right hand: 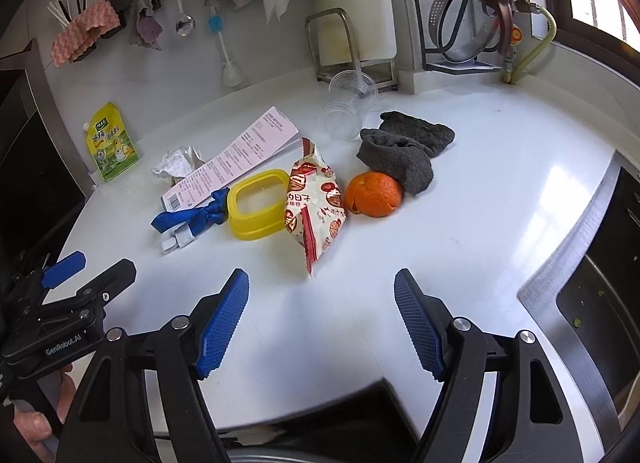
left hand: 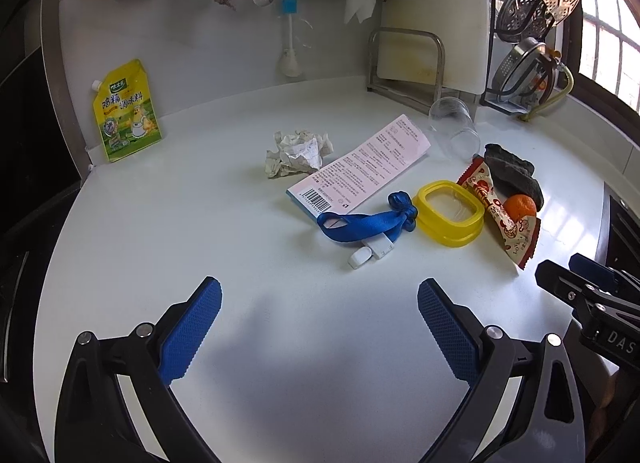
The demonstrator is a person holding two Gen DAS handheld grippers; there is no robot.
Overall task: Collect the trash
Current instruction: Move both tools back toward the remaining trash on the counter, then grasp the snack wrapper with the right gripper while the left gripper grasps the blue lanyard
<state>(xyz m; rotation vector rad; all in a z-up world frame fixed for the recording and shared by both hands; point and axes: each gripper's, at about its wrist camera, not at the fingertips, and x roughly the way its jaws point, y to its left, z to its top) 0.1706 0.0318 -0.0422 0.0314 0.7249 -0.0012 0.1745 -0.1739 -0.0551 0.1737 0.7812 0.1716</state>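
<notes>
Both grippers hover over the white counter (left hand: pixel 200 203), jaws wide and empty: left gripper (left hand: pixel 320 327), right gripper (right hand: pixel 322 323). Nothing collected yet, judging by the spread. Landmark is the yellow lid (right hand: pixel 258 203). Trash around it: snack wrapper (right hand: pixel 314 203) touching its right side, orange peel (right hand: pixel 372 195) further right against a dark grey cloth (right hand: pixel 404 155), crumpled paper ball (left hand: pixel 298 153) behind-left of the lid, printed leaflet (left hand: pixel 360 167) just behind it, a clear plastic cup (right hand: pixel 348 107) tipped on its side further back. A blue lanyard (left hand: pixel 360 221) with white USB plugs lies against the lid's left side, probably not trash. Yellow seasoning pouch (left hand: pixel 126 111) stands far left by the wall, leave it. Likely first pick for the right gripper is the wrapper, nearest to it. Do it well: come down over the wrapper's near tail, jaws straddling the narrow width, pinch the crimped edge rather than the puffy middle, lift clear without dragging the lid or rolling the peel. No bin visible in either view.
</notes>
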